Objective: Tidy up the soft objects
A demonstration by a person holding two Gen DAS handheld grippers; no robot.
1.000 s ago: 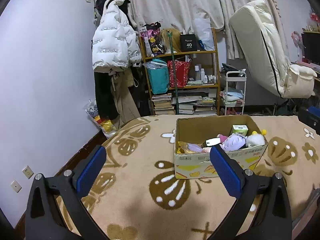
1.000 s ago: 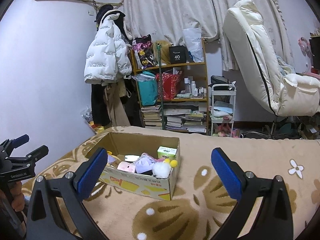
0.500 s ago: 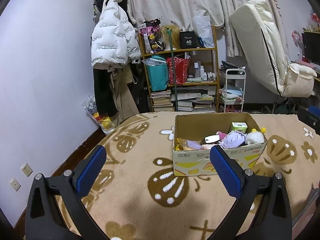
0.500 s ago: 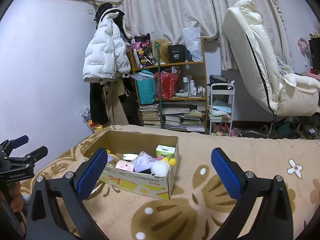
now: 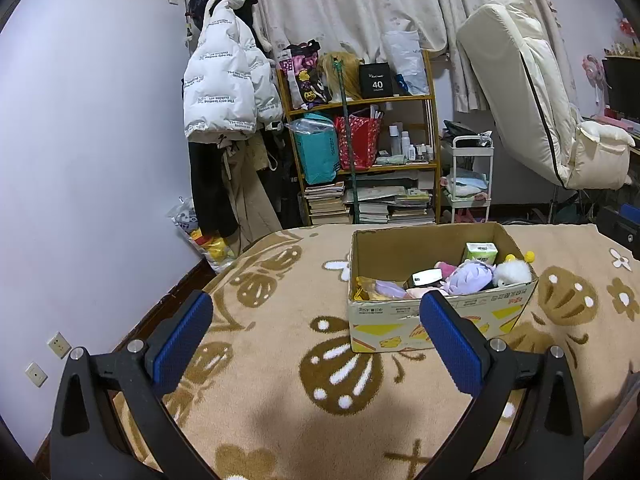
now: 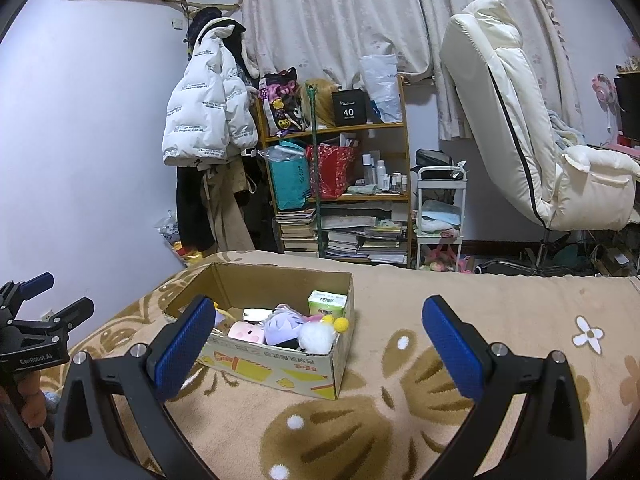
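Note:
A cardboard box (image 5: 436, 316) stands on a tan blanket with brown flower shapes; it also shows in the right wrist view (image 6: 276, 364). Inside lie a purple plush (image 5: 470, 278), a white fluffy toy with yellow balls (image 5: 514, 272), a pink plush (image 6: 246, 331) and a green tissue pack (image 5: 481, 252). My left gripper (image 5: 316, 336) is open and empty, held above the blanket just in front of the box. My right gripper (image 6: 316, 340) is open and empty, held in front of the box and to its right. The left gripper's body (image 6: 36, 336) shows at the far left of the right wrist view.
A wooden shelf (image 5: 360, 152) with bags, bottles and stacked books stands by the far wall. A white puffer jacket (image 5: 224, 92) hangs at its left. A white trolley (image 5: 470, 178) and a cream recliner (image 5: 552, 120) stand at the right. The blanket's edge (image 5: 192, 300) drops to the floor at the left.
Both views have shifted slightly: the box sits a little lower and nearer in frame. Both grippers stay open and empty.

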